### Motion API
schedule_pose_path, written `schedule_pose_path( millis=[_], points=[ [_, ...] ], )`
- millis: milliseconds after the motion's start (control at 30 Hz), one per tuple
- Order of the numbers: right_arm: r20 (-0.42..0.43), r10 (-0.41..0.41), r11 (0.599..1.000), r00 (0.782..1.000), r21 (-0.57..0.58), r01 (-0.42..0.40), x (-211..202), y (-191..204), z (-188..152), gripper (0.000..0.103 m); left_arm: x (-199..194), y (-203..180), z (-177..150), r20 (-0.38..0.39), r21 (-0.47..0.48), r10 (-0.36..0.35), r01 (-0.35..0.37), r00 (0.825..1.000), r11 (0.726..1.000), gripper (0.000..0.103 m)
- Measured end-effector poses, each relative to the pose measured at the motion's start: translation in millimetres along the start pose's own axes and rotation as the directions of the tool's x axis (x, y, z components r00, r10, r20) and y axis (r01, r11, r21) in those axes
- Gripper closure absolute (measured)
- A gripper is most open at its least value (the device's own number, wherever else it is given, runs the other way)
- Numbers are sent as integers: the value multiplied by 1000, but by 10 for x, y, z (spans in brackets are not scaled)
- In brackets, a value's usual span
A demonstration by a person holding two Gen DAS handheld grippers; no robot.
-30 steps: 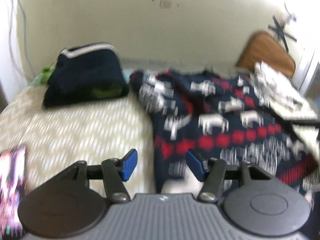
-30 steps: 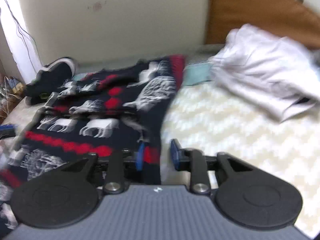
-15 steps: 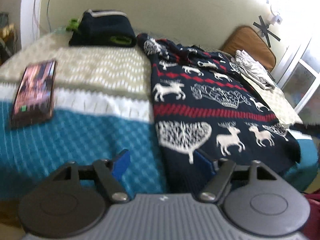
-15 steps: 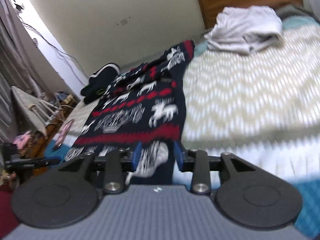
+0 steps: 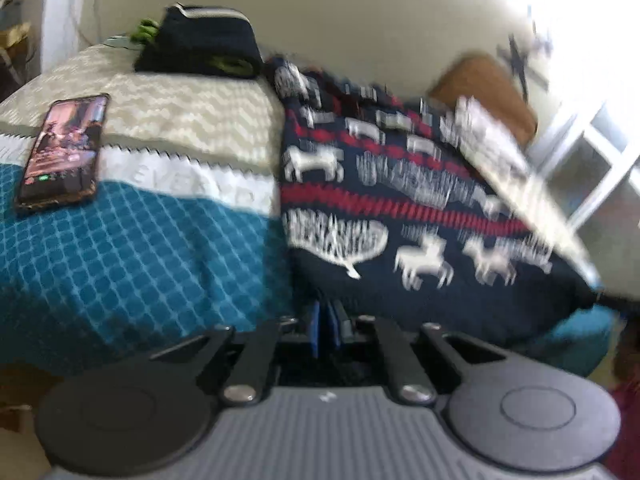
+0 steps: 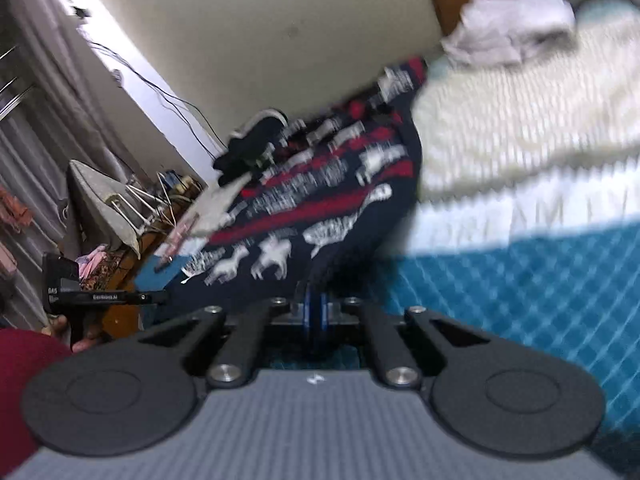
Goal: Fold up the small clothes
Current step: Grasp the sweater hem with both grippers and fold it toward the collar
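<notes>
A navy sweater (image 5: 400,208) with white reindeer and red bands lies flat on the bed, its hem toward me. My left gripper (image 5: 325,322) is at the hem's left corner. Its jaws are closing, and the blue pads pinch the dark fabric edge. In the right wrist view the same sweater (image 6: 320,184) runs away to the upper left. My right gripper (image 6: 316,312) is at the hem's right corner, its jaws closing with the pads together on the cloth. Both views are motion-blurred.
The bedspread (image 5: 140,248) is teal near me and cream further back. On it lie a phone (image 5: 64,152) at the left, a folded dark garment (image 5: 204,44) by the wall and white clothes (image 6: 516,28) by a brown headboard. An ironing board (image 6: 96,200) stands beside the bed.
Both grippers drew back from the middle of the sweater to its near hem. Their jaws, open half a second ago, have shut on the two hem corners.
</notes>
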State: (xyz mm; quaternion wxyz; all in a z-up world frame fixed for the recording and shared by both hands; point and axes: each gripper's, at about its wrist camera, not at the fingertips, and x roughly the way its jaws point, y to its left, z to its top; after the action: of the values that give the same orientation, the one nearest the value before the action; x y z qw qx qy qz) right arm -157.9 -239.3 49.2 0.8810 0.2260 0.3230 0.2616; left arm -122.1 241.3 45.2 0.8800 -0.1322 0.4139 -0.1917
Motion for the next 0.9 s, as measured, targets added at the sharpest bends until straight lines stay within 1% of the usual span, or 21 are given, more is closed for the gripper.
schedule_pose_path(
  millis=[33,100,200,300,367,433,467,500,533,567,600,633,667,700,733,767,833,900],
  points=[
    [23,5,1000,1000,-12,-5,-32,30,52,95,-37,46,53,26,-37,-31,32,999,999,98],
    [67,20,1000,998,-20,-18,-33,48,192,95,-40,123,183,66,-101,-69,75,995,992,98],
    [103,6,999,995,-44,-2,101,60,434,95,56,203,431,101,-159,-74,89,992,983,98],
    [142,-2,999,990,-35,7,241,-19,678,95,152,273,728,142,-199,-94,121,985,973,98],
    [165,-23,999,986,-21,26,373,-109,888,95,266,285,978,160,-205,-87,119,983,972,97],
    [186,-71,997,980,35,65,643,-219,1189,95,484,263,1315,169,-221,-50,87,984,971,95],
    [201,-100,994,975,73,87,822,-304,1355,92,618,257,1473,181,-240,-21,64,983,969,87],
    [218,-138,989,966,84,122,975,-391,1481,88,754,255,1621,186,-242,20,26,982,970,69],
    [229,-202,979,952,67,191,1137,-460,1589,70,866,270,1730,180,-249,77,-30,981,968,64],
    [232,-295,955,927,61,289,1252,-520,1655,58,938,295,1774,158,-274,130,-83,979,958,64],
    [217,-380,925,899,75,372,1333,-572,1682,58,978,323,1771,136,-291,146,-101,980,951,64],
    [199,-371,929,907,80,362,1329,-614,1666,58,979,341,1724,136,-272,108,-68,985,960,61],
    [194,-316,949,929,81,306,1273,-651,1615,59,966,352,1652,138,-243,74,-38,988,969,50],
    [190,-278,960,942,88,265,1203,-681,1547,58,952,360,1564,130,-229,73,-42,989,972,39],
    [177,-265,963,948,98,251,1134,-701,1468,54,949,368,1477,114,-226,83,-56,990,973,35],
    [157,-254,965,954,108,239,1078,-724,1392,50,958,373,1398,93,-222,77,-55,993,974,32],
    [119,-226,969,967,132,210,966,-757,1205,50,1001,379,1222,29,-223,20,-13,999,975,32],
    [91,-220,966,971,160,204,860,-769,1047,49,1016,369,1068,-20,-249,-19,13,1000,969,32]
  ],
)
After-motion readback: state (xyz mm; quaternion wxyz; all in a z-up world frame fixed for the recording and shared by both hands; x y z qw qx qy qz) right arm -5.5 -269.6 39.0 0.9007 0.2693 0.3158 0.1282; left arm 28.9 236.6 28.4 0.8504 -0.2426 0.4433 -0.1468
